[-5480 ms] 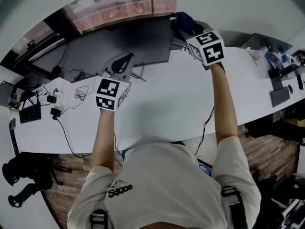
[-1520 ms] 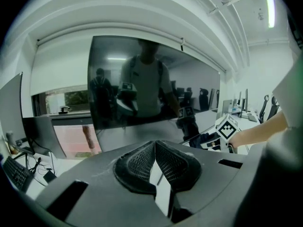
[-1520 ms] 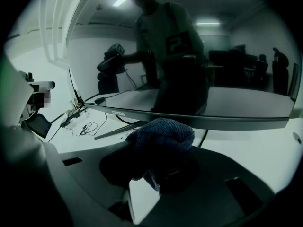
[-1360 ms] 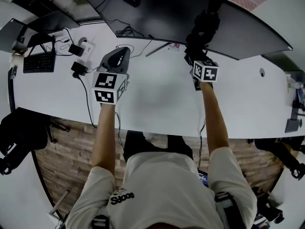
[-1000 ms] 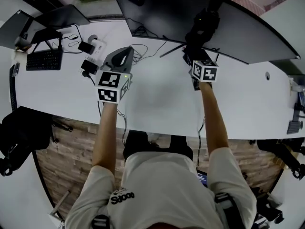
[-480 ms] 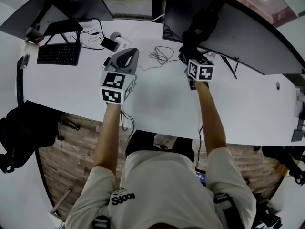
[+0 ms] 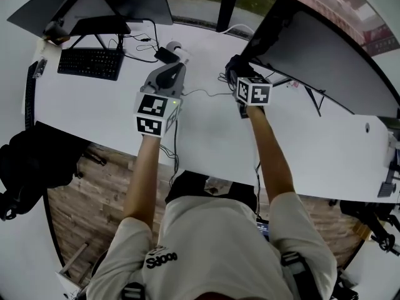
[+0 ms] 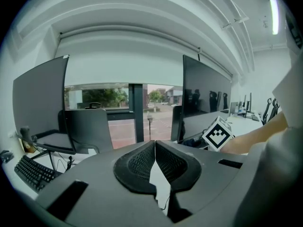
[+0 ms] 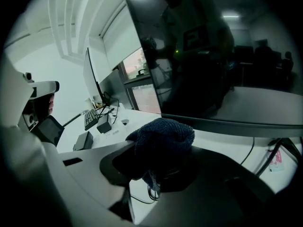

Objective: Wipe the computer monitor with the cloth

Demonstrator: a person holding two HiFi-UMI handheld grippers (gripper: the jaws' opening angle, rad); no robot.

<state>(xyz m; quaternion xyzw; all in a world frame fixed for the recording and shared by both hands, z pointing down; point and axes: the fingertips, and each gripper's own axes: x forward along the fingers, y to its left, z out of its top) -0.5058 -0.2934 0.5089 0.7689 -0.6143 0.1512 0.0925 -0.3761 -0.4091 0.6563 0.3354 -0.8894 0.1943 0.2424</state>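
A large dark monitor (image 7: 325, 49) stands at the back right of the white desk (image 7: 206, 149). My right gripper (image 7: 242, 74) is shut on a dark blue cloth (image 7: 235, 63), which is held at the monitor's lower left corner. In the right gripper view the bunched cloth (image 9: 163, 138) fills the jaws, just below the screen (image 9: 208, 56) and its bottom edge. My left gripper (image 7: 165, 79) hovers over the desk to the left, away from the screen. Its jaws are closed together with nothing between them (image 8: 155, 144).
A second monitor (image 7: 134, 5) and a black keyboard (image 7: 90, 63) sit at the far left. A power adapter (image 7: 167, 54) and loose cables (image 7: 206, 92) lie between the grippers. The monitor's stand legs (image 7: 312, 99) rest on the desk to the right.
The right gripper has carried the cloth leftward along the lower part of the screen to its left corner. The left gripper stays shut and hovering beside it.
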